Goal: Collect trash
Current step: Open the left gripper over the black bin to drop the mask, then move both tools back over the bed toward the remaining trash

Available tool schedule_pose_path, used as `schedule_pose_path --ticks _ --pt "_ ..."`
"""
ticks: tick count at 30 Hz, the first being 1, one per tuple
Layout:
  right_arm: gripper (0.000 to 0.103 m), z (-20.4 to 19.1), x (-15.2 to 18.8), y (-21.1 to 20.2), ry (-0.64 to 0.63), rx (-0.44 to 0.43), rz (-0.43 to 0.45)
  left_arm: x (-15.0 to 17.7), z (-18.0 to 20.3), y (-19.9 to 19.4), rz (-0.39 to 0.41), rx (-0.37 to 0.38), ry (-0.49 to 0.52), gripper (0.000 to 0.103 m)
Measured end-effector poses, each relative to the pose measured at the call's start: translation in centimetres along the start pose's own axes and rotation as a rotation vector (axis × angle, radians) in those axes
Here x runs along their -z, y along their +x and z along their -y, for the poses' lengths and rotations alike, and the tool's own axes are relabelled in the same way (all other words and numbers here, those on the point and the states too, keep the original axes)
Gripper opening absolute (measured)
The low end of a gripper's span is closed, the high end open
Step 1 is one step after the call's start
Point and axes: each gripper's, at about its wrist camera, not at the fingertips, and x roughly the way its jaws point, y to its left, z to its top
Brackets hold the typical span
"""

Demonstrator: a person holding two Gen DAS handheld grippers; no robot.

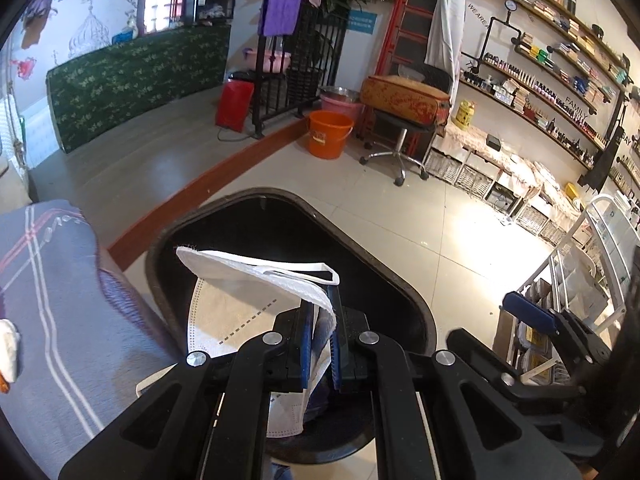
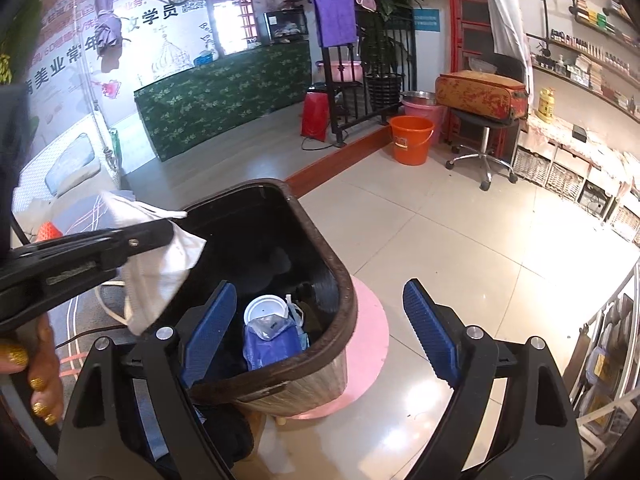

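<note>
Over an open trash bin, the left gripper pinches a white face mask while the right gripper stands wide open and empty.

Nearest, the left gripper's blue pads are clamped on the mask, a folded white respirator type with a dashed seam line and a white ear loop; it hangs above the bin's dark mouth. From the right wrist view, the mask droops over the near left rim of the brown bin, which stands on a pink round stool. Inside the bin lie a white plastic lid and a blue pouch. Farther off, on the tiled floor, are an orange bucket and a swivel chair.
</note>
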Motion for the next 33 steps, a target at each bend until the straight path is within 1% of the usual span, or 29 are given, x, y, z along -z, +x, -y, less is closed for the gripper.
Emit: schedule_pose_path --ticks 3,8,11,13,15,16,17,19,20,26,33 --pt "0.085 0.4 0.1 0.0 0.009 0.013 -0.004 -0.5 0.3 1.1 -0.022 0.005 -0.007 0.008" --pt "0.085 1.2 0.1 0.0 0.027 0.022 -0.01 -0.7 0.9 2.2 -0.054 0.04 0.01 0.008" --pt "0.085 1.6 0.0 0.1 0.033 0.028 -0.012 -1.0 1.1 2.7 -0.068 0.037 0.002 0.009" --pt "0.085 1.7 0.0 0.1 0.039 0.029 -0.012 -1.1 1.1 2.7 -0.066 0.03 -0.009 0.02" --pt "0.085 1.9 0.0 0.2 0.044 0.03 -0.013 -1.1 1.1 2.1 -0.039 0.038 -0.027 0.059" --pt "0.085 1.9 0.0 0.2 0.045 0.032 -0.014 -1.2 1.0 2.1 -0.025 0.044 -0.035 0.064" --pt "0.085 1.9 0.1 0.3 0.046 0.034 -0.014 -1.2 1.0 1.9 -0.014 0.048 -0.042 0.065" --pt "0.085 2.1 0.1 0.3 0.053 0.033 -0.016 -1.2 1.0 1.8 -0.016 0.037 -0.039 0.07" --pt "0.085 1.9 0.3 0.3 0.056 0.033 -0.017 -1.1 0.9 1.6 -0.015 0.021 -0.039 0.075" --pt "0.086 1.5 0.2 0.5 0.057 0.033 -0.028 -0.9 -0.5 0.1 0.005 -0.004 -0.091 0.081" --pt "0.088 -0.1 0.0 1.0 0.033 0.002 -0.04 0.5 -1.7 -3.2 0.054 -0.113 -0.056 0.089"
